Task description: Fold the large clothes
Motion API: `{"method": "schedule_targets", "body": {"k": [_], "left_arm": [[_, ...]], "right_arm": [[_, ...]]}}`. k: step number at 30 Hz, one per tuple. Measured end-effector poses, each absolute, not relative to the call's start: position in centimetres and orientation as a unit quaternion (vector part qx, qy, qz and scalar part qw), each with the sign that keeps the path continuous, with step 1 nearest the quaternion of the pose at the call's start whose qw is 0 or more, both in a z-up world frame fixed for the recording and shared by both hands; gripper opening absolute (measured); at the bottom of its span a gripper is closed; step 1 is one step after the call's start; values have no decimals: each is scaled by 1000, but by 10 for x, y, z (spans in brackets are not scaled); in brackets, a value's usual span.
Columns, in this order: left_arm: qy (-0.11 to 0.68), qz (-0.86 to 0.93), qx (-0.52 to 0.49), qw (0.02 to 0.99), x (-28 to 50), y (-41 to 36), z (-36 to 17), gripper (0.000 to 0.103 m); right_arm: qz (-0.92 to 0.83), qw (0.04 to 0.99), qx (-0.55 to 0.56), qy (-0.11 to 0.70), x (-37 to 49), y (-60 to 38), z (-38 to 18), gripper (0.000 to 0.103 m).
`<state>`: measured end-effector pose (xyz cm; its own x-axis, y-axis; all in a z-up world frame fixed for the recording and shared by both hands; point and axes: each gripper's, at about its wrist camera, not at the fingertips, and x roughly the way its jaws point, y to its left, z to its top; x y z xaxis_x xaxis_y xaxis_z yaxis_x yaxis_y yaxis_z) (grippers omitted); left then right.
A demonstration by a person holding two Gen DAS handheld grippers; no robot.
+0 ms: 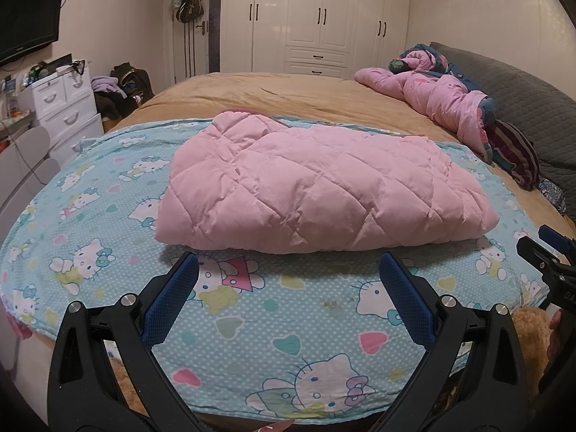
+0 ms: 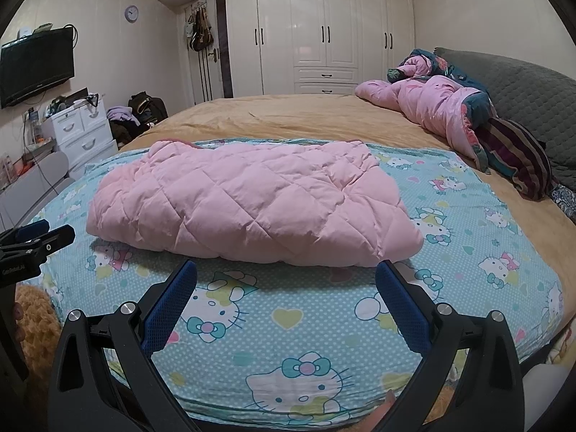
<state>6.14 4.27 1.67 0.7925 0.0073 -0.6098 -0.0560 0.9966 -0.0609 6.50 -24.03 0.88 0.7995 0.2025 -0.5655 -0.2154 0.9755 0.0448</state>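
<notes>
A pink quilted coat [image 1: 309, 187] lies folded into a thick bundle on a light blue cartoon-cat sheet [image 1: 252, 324] on the bed; it also shows in the right wrist view [image 2: 248, 201]. My left gripper [image 1: 288, 270] is open and empty, just in front of the coat's near edge. My right gripper [image 2: 286, 275] is open and empty, also just short of the coat. The right gripper shows at the right edge of the left view [image 1: 550, 252], and the left gripper at the left edge of the right view [image 2: 32, 244].
A tan bedspread [image 1: 288, 97] covers the bed. A crumpled pink duvet [image 1: 442, 104] and striped cushion [image 1: 514, 151] lie at the far right by a grey headboard [image 1: 522, 97]. White drawers [image 1: 61, 104] stand left; wardrobes [image 1: 316, 18] behind.
</notes>
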Motion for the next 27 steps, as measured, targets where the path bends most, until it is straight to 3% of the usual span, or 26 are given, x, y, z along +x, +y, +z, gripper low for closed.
{"method": "schedule_targets", "body": {"k": [18,22,27], "left_arm": [[337,45,-28,940,66,61,15,94],[358,59,-79,928,76,121,17,94],[373,213,-94,898,105,278,14,94]], "right_arm": [[92,946,7,310,65,-261,4,99],[14,937,97,335,65,-339,-14,99],[-283,877,164,351,31,-520,-66,99]]}}
